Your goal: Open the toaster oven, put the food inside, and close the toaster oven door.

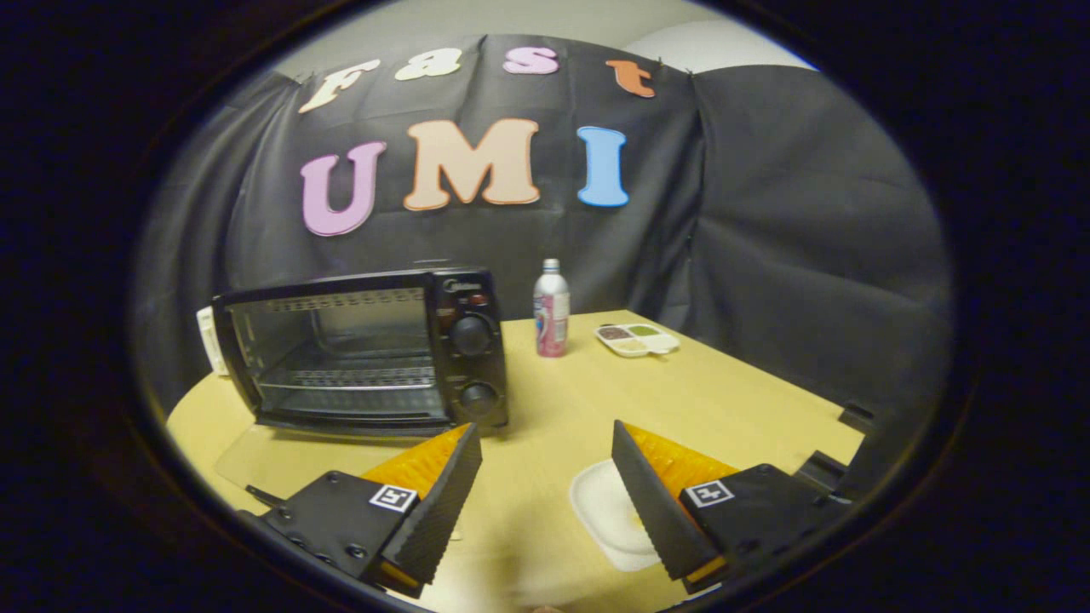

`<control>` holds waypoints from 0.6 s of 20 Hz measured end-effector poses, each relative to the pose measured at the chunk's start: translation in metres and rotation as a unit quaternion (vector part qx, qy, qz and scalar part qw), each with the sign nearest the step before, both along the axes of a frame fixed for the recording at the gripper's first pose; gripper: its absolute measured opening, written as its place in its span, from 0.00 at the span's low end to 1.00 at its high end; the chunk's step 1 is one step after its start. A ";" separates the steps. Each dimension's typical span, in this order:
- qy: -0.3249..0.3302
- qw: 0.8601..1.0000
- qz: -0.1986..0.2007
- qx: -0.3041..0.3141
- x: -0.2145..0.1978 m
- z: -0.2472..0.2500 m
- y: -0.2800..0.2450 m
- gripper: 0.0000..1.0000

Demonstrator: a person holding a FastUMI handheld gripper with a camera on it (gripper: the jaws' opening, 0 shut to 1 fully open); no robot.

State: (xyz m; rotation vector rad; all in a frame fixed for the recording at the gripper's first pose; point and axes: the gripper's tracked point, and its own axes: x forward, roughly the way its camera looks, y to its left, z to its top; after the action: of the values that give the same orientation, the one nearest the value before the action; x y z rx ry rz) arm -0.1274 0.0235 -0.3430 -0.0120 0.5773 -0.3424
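Oven (pixel 366 353): far left on the table (pixel 724 400), its glass door (pixel 281 460) folded down flat, racks visible inside.
Bottle (pixel 551 308): upright, just right of the oven.
Tray (pixel 637 339): far, right of the bottle, with small portions.
Gripper (pixel 545 494): fingers spread wide, holding nothing.
Dish (pixel 609 515): white, near, partly under the right finger, well apart from the oven.

Glossy black toaster oven (pixel 366 349) on smooth wooden table (pixel 724 400).
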 end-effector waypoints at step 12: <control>0.121 0.989 -0.077 -0.032 -0.041 -0.064 -0.074 0.98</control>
State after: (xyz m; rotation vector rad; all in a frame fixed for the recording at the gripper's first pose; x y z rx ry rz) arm -0.1685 -0.0509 -0.4067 -0.0709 0.8091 -0.5139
